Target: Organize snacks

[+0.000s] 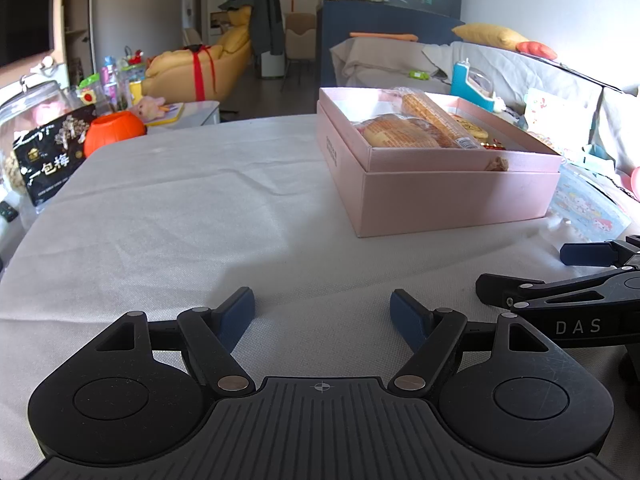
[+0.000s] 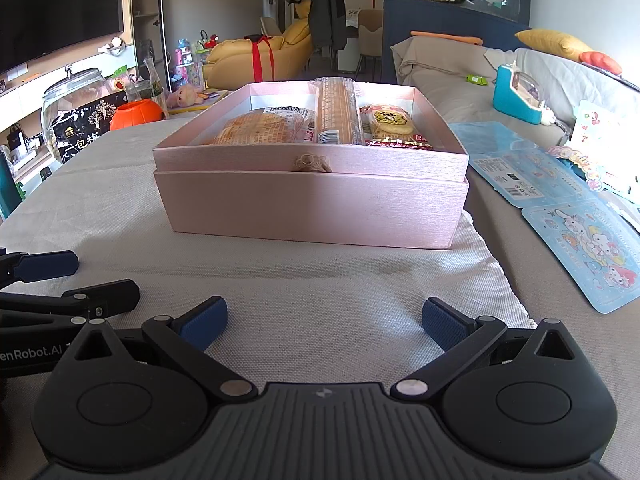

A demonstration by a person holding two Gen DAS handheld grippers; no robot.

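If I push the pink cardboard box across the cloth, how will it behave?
The pink cardboard box looks rigid and flat-bottomed, so it would probably slide rather than tip. The white tablecloth is loose and creased, so it may bunch ahead. The wrapped snacks lie loose and may shift.

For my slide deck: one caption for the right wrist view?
Open right gripper faces a pink box holding three wrapped snacks.

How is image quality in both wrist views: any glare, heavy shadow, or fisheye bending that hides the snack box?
Left wrist view: the pink box is sharp; window glare whitens the right edge, and fisheye curves the table. Right wrist view: the box is centred and evenly lit, with glare at far right and the packaged snacks readable.
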